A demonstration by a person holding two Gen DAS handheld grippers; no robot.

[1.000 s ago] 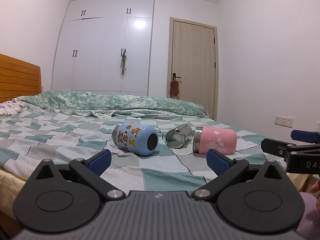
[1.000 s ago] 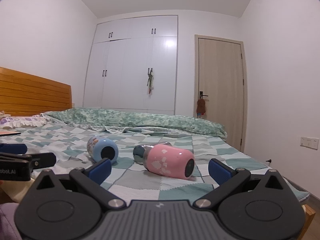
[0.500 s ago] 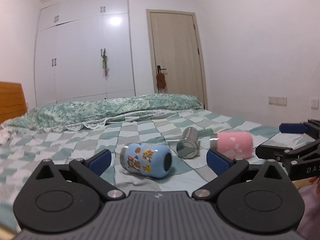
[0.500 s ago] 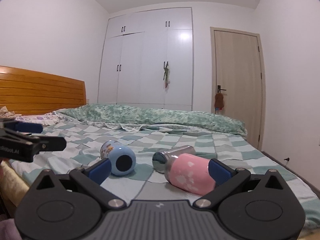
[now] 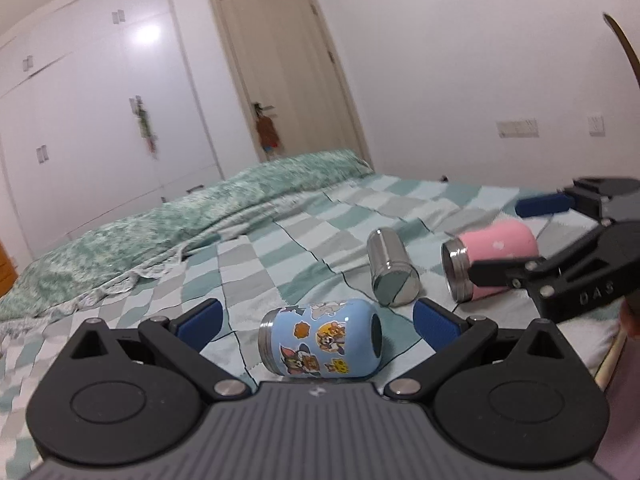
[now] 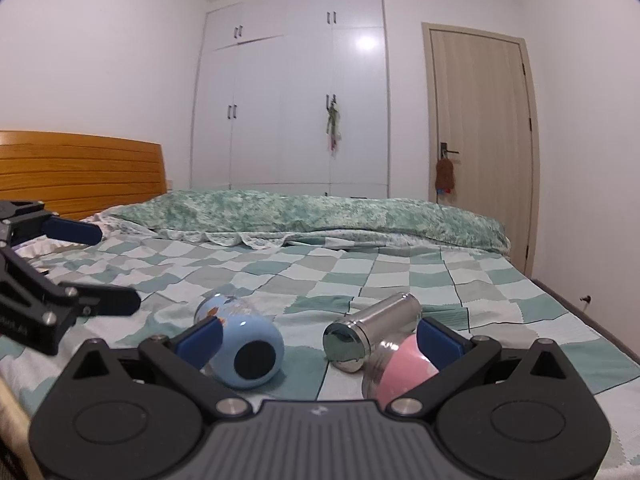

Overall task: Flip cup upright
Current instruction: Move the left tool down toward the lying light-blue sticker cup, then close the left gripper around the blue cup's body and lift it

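Three cups lie on their sides on the checked bedspread (image 5: 280,248). A blue cartoon cup (image 5: 320,344) lies between the fingers of my open left gripper (image 5: 318,316), close in front. A steel cup (image 5: 390,266) lies behind it, and a pink cup (image 5: 496,256) to the right. My open right gripper (image 6: 320,336) is over the pink cup (image 6: 400,372), with the steel cup (image 6: 372,330) and blue cup (image 6: 244,352) also between its fingers in view. Both grippers are empty.
A green patterned quilt (image 6: 320,216) is bunched across the far side of the bed. A wooden headboard (image 6: 80,172) stands at the left. White wardrobes (image 6: 296,108) and a closed door (image 6: 480,140) stand behind. The bed edge (image 5: 612,360) is at the near right.
Both grippers have moved forward and lower toward the cups. The left view has swung right and tilted; the cups now sit closer between the fingers. The cups have not moved.
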